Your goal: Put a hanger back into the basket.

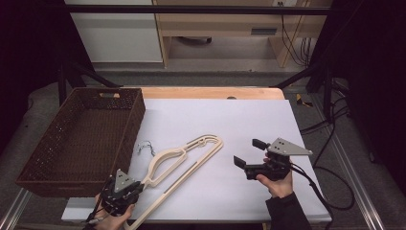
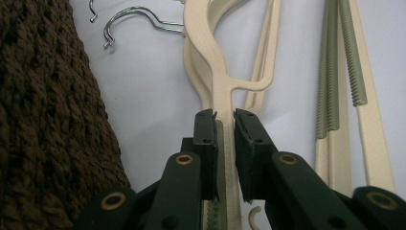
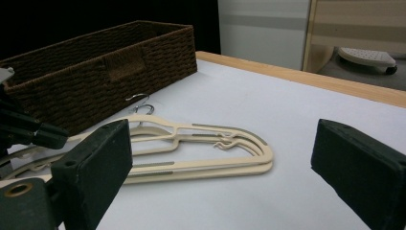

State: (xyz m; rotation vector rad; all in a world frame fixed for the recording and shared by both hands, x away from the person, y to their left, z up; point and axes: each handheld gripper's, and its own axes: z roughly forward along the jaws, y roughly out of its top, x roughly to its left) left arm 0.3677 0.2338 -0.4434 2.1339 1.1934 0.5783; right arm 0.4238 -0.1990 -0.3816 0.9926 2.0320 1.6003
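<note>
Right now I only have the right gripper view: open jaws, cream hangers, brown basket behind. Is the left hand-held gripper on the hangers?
Observer: Yes. In the left gripper view the left hand-held gripper is shut on a cream hanger's shoulder arm.
Operator: One hanger or more?
Observer: At least two stacked; that view shows two metal hooks near the basket.
Operator: Anything in the basket?
Observer: From the high view, the basket holds nothing visible.
Operator: Where's my gripper relative to the pile?
Observer: High view puts the right hand-held gripper right of the hangers, apart from them, jaws open.
</note>
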